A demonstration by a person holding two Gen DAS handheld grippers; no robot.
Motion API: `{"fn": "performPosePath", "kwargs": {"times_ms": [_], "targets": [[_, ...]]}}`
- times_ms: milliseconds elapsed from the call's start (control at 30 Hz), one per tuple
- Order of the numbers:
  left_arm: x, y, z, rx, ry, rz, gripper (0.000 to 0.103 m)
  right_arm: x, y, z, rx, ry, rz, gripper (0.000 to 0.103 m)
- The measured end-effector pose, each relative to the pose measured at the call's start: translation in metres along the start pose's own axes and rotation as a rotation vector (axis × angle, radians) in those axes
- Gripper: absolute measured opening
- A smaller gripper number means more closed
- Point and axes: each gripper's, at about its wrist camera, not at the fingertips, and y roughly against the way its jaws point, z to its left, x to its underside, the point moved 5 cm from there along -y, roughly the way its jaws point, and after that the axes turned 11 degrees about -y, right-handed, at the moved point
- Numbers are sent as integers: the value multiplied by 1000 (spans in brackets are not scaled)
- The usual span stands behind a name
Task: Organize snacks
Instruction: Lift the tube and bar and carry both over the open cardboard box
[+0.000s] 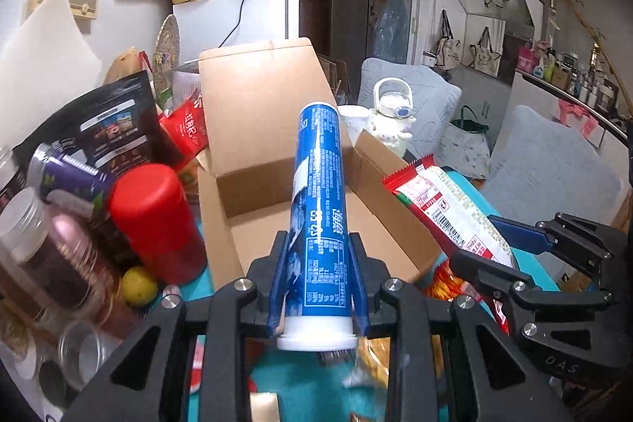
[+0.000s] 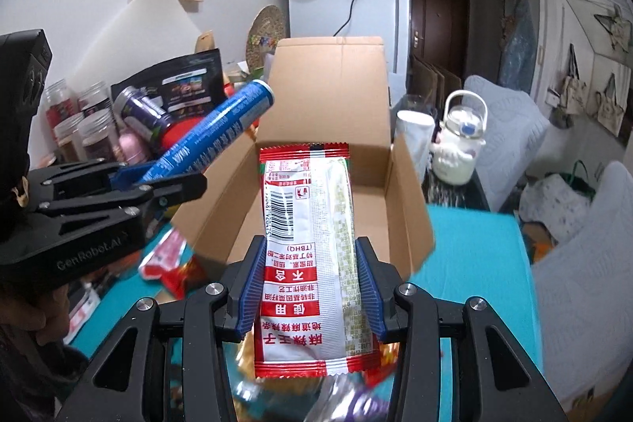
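Two handheld grippers hang over an open cardboard box [image 2: 316, 184] on a teal counter [image 2: 474, 263], each carrying a snack. The left gripper [image 1: 318, 263] has its jaws clamped on the lower end of a long blue tube [image 1: 320, 208], which juts far ahead of the jaws and over the box's empty floor. The right gripper [image 2: 312, 283] has its jaws pinched on the sides of a red and white snack packet [image 2: 306, 244], which also reaches ahead of them toward the box. Likely risks: the smooth tube, held only near its cap end, could pivot or slip out; the soft packet could buckle and snag on the box wall; and the two grippers, close beside each other, could collide. Red can [image 1: 158, 220] and jars crowd just left of the left jaws.
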Motion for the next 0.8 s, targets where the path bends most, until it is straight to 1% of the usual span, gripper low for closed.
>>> {"fn": "performPosePath", "kwargs": {"times_ms": [200, 400, 600, 700, 800], "targets": [[-17, -36, 12, -23, 20, 5, 28, -26, -29, -8, -8, 4, -12, 44], [-24, -74, 26, -45, 41, 52, 28, -42, -63, -15, -16, -3, 16, 44], [-16, -113, 36, -30, 65, 146, 28, -45, -101, -21, -28, -15, 80, 44], [-8, -131, 39, -7, 85, 201, 28, -41, -117, -25, -52, -46, 123, 44], [-2, -146, 40, -16, 86, 242, 28, -37, -128, -27, -40, -44, 144, 44]]}}
